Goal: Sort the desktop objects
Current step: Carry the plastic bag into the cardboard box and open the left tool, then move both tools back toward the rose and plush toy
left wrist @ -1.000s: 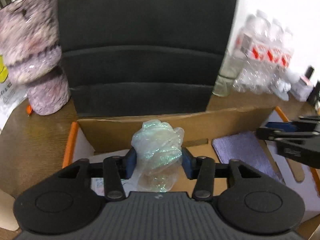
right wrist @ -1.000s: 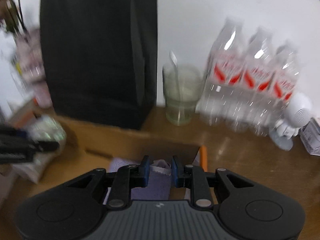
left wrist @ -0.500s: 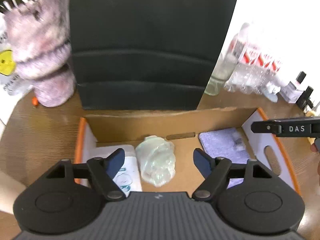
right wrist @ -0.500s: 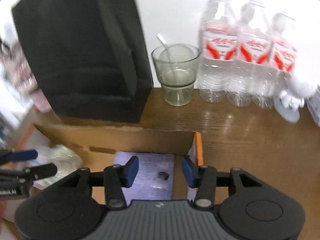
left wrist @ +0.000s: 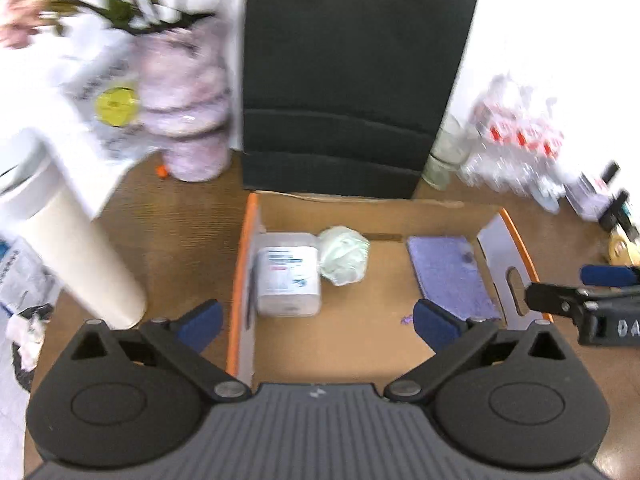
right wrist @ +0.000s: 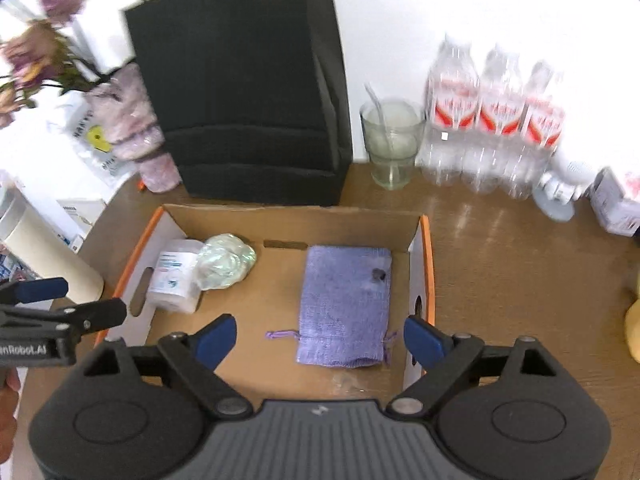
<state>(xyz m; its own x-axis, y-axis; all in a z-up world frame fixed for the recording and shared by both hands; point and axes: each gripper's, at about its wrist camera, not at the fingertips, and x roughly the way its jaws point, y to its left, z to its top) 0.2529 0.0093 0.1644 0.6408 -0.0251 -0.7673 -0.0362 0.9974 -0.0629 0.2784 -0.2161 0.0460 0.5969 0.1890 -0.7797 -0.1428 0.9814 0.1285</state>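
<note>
An open cardboard box (left wrist: 492, 232) (right wrist: 424, 264) with orange edges lies on the wooden desk. Inside it lie a white wipes pack (left wrist: 288, 276) (right wrist: 176, 276), a crumpled pale green plastic ball (left wrist: 344, 256) (right wrist: 224, 260) against the pack, and a purple drawstring pouch (left wrist: 452, 272) (right wrist: 344, 304). My left gripper (left wrist: 316, 320) is open and empty, above the box's near left side. My right gripper (right wrist: 320, 336) is open and empty, above the pouch's near end. Each gripper shows at the edge of the other's view.
A black paper bag (right wrist: 240, 92) stands behind the box. A furry pink vase (right wrist: 136, 128) with flowers and a cream cylinder (left wrist: 72, 256) stand left. A glass (right wrist: 392, 148), water bottles (right wrist: 496, 120) and small items stand right. A yellow thing (right wrist: 632, 328) sits at the far right.
My left gripper let go of the green plastic ball in the box, opened and pulled back and up. My right gripper opened, left the purple pouch in the box and pulled back.
</note>
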